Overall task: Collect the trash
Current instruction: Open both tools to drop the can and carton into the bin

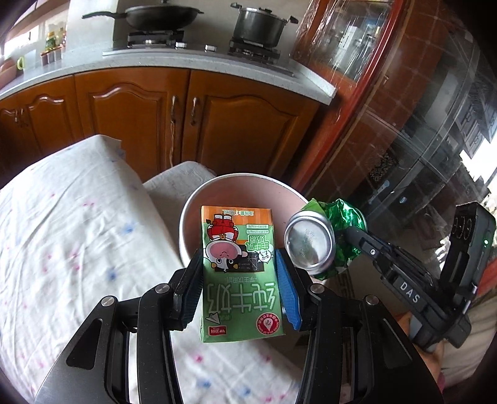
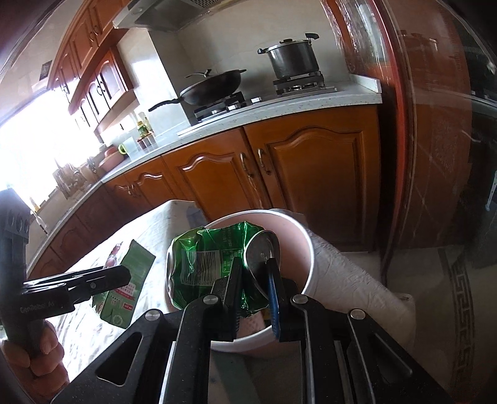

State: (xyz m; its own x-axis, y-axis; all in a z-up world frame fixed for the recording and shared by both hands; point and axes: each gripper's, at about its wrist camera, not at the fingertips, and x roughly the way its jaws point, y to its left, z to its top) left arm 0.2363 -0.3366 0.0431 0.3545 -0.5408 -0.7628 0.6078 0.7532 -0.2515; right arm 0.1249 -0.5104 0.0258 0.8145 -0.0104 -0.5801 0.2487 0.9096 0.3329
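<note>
My left gripper (image 1: pixel 239 264) is shut on a green milk carton (image 1: pixel 239 273) and holds it above the near rim of a pink waste bin (image 1: pixel 239 189). My right gripper (image 2: pixel 253 264) is shut on a crushed green can (image 2: pixel 214 258) and holds it over the bin (image 2: pixel 298 230). In the left wrist view the can (image 1: pixel 313 242) hangs just right of the carton, silver base toward me, with the right gripper (image 1: pixel 354 236) behind it. In the right wrist view the carton (image 2: pixel 127 279) and the left gripper (image 2: pixel 124 275) are at the left.
A table under a white patterned cloth (image 1: pixel 62 236) lies left of the bin. Wooden kitchen cabinets (image 1: pixel 155 118) stand beyond, with a wok (image 1: pixel 161 15) and a pot (image 1: pixel 261 23) on the stove. A glass door (image 1: pixel 419 124) with a red frame is at the right.
</note>
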